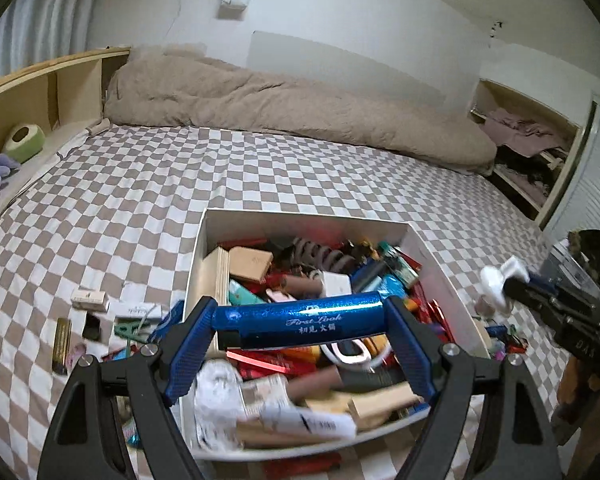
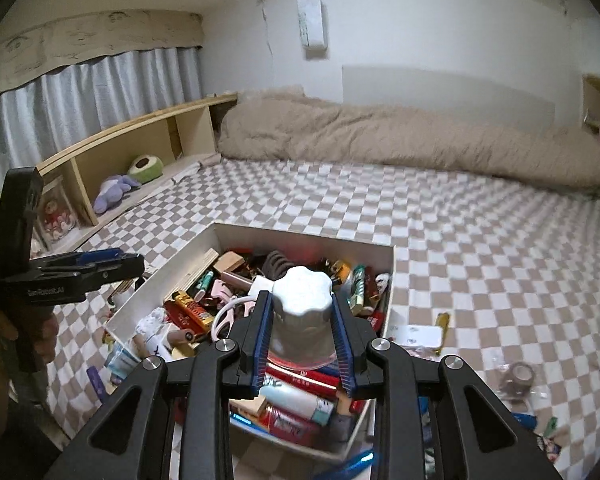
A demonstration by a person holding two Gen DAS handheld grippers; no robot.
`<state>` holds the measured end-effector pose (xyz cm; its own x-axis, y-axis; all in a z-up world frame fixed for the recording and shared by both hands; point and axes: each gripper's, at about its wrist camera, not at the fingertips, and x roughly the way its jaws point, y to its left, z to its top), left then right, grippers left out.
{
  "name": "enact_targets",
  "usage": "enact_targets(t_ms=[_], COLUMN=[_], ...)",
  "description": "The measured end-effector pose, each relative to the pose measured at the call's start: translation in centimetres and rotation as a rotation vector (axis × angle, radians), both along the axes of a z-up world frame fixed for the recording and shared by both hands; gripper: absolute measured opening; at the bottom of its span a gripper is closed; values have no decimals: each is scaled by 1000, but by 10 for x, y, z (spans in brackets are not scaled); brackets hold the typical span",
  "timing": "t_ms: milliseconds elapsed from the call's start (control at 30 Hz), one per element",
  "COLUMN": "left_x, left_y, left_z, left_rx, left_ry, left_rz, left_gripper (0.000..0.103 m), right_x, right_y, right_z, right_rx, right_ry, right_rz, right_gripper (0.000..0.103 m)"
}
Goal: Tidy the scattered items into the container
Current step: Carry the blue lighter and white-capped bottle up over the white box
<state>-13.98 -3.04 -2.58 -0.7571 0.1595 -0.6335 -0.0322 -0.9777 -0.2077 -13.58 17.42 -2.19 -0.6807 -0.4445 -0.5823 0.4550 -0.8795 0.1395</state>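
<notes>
A white box (image 1: 300, 218) crammed with small items sits on the checkered bed; its far wall (image 2: 300, 236) shows in the right wrist view too. My left gripper (image 1: 300, 320) is shut on a glittery blue tube (image 1: 300, 318), held crosswise by its ends above the box. My right gripper (image 2: 302, 312) is shut on a small clear jar with a scalloped white lid (image 2: 302, 292), also over the box. The right gripper (image 1: 540, 296) appears at the right edge of the left wrist view, and the left gripper (image 2: 100, 264) at the left of the right wrist view.
Loose items lie left of the box: a white packet (image 1: 88, 299), a gold bar (image 1: 62, 344). Right of it lie a white card (image 2: 416, 334), a lighter (image 2: 442, 330) and a tape roll (image 2: 518, 376). A beige duvet (image 1: 284, 108) lines the far side, a wooden shelf (image 2: 140, 140) the left.
</notes>
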Motion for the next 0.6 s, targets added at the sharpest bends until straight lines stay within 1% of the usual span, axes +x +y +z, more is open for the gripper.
enact_targets(t_ms=[133, 200, 300, 600], left_x=[-22, -31, -44, -86], left_y=[-3, -4, -7, -10], left_z=[-4, -5, -10, -29], left_rx=[-8, -14, -3, -1], left_ry=[-33, -43, -66, -175], left_rz=[9, 10, 11, 35], left_gripper=[84, 84, 84, 84], right_x=[-34, -42, -50, -64], right_y=[0, -3, -6, -10], right_z=[-21, -29, -41, -62], right_rx=[-30, -22, -9, 54], right_ry=[-136, -167, -202, -236], right_rz=[6, 6, 4, 3], right_gripper=[30, 30, 30, 30])
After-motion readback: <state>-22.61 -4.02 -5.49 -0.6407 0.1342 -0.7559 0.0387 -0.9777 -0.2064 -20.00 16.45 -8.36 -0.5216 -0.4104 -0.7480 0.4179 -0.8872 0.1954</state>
